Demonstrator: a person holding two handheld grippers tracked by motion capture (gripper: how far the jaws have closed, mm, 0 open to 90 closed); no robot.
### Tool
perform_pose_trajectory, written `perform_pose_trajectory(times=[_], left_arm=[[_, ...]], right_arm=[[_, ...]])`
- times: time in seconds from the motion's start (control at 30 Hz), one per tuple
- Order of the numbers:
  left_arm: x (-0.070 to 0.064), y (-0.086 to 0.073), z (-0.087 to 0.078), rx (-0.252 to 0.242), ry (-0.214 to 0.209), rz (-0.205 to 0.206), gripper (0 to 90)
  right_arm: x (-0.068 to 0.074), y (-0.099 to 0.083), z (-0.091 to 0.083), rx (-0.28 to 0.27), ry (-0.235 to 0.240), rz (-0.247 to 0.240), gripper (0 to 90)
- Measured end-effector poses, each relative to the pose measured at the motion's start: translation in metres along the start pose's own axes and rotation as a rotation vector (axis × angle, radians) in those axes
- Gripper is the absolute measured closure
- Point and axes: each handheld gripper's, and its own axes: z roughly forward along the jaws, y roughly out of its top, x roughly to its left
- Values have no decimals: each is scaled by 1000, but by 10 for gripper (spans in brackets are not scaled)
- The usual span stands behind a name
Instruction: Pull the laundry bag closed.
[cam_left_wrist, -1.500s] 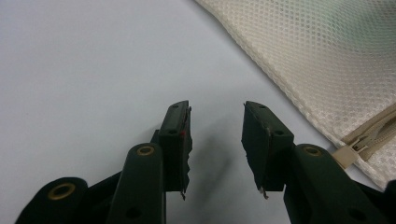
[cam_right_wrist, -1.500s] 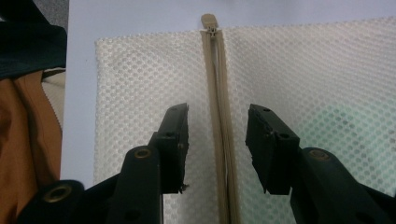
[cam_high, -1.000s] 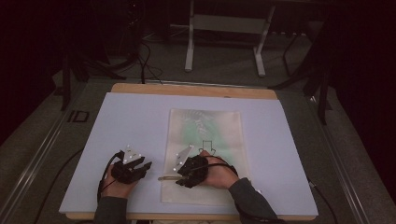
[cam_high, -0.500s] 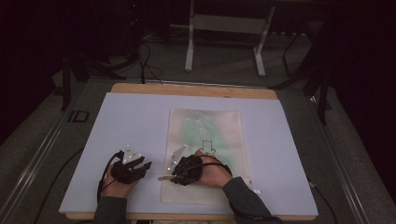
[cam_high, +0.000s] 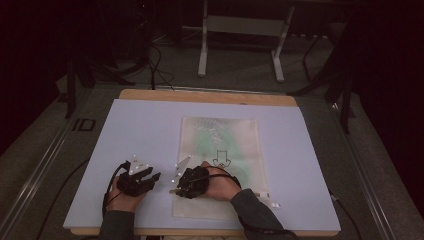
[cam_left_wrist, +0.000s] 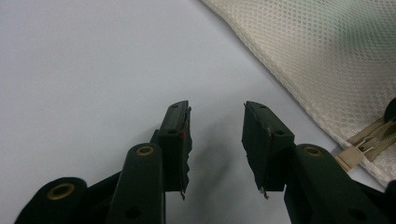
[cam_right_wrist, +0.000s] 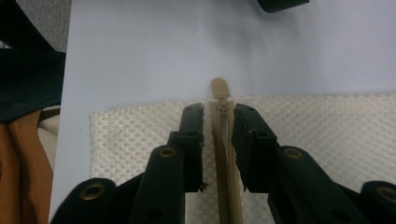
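The right gripper (cam_right_wrist: 218, 140) straddles the zipper (cam_right_wrist: 223, 154) of the mesh bag (cam_right_wrist: 327, 130) — jaws close on either side, the pull tab (cam_right_wrist: 219, 88) just past their tips. The left gripper (cam_left_wrist: 215, 140) rests spread on the bare table (cam_left_wrist: 84, 60), the bag to its right.

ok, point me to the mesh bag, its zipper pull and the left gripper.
mesh bag (cam_high: 235, 137): high view, on the upper middle of the mesh.
zipper pull (cam_right_wrist: 219, 87): right gripper view, on its rounded tab end.
left gripper (cam_left_wrist: 216, 140): left gripper view, midway between its open fingertips.
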Motion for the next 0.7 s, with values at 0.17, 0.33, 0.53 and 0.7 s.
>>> perform_pose_trajectory(times=[0.17, 0.33, 0.53, 0.7], left_arm=[[0, 0, 0, -1, 1, 0, 610], [0, 0, 0, -1, 1, 0, 609], [0, 0, 0, -2, 1, 0, 608], [1, 0, -1, -2, 1, -2, 608]], right_arm=[[-1, 6, 4, 0, -7, -6, 772], [-1, 11, 9, 3, -8, -3, 775], [0, 18, 16, 13, -5, -10, 775], [1, 24, 23, 40, -18, -12, 773]])
